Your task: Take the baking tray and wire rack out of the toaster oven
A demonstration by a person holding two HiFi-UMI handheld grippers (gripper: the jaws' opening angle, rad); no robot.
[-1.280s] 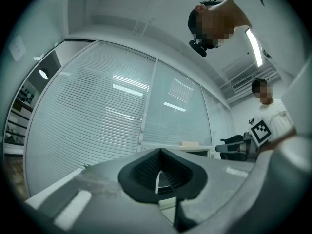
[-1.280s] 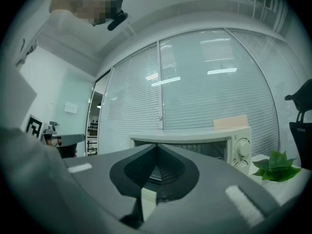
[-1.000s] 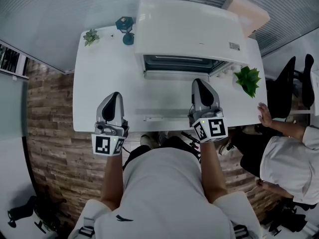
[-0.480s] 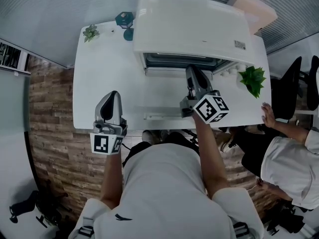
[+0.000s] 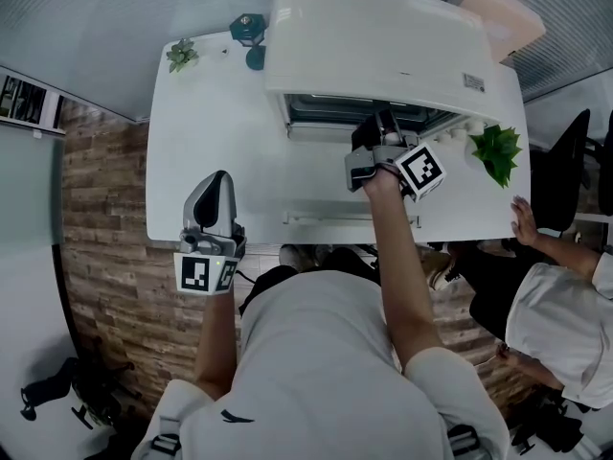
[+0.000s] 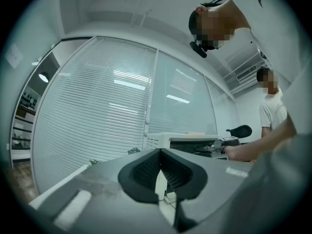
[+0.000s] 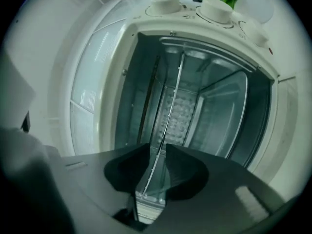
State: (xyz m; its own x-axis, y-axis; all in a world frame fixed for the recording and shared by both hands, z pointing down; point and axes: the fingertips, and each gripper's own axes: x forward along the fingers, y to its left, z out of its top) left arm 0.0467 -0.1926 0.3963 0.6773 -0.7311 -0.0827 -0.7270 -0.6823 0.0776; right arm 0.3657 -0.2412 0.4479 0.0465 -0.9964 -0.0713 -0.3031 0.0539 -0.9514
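Observation:
The white toaster oven (image 5: 383, 46) stands at the back of the white table (image 5: 206, 132) with its door (image 5: 345, 180) folded down. My right gripper (image 5: 383, 125) is rolled on its side at the oven mouth. In the right gripper view, the edge of a thin metal shelf (image 7: 168, 116) runs out of the cavity and into the narrow gap of the right gripper (image 7: 158, 155). Its jaws have just been opening, and the pads stand slightly off the shelf edge. I cannot tell whether that shelf is the rack or the tray. My left gripper (image 5: 215, 182) hovers shut and empty at the table's front left.
A green plant (image 5: 496, 153) sits right of the oven, beside the knobs (image 7: 214, 9). A small plant (image 5: 179, 54) and a teal object (image 5: 247, 29) stand at the back left. Another person (image 5: 560, 300) is at the table's right end, near a black chair (image 5: 586, 147).
My right gripper has moved from the table's front edge over the open door to the oven mouth and rolled onto its side. The left gripper has stayed put.

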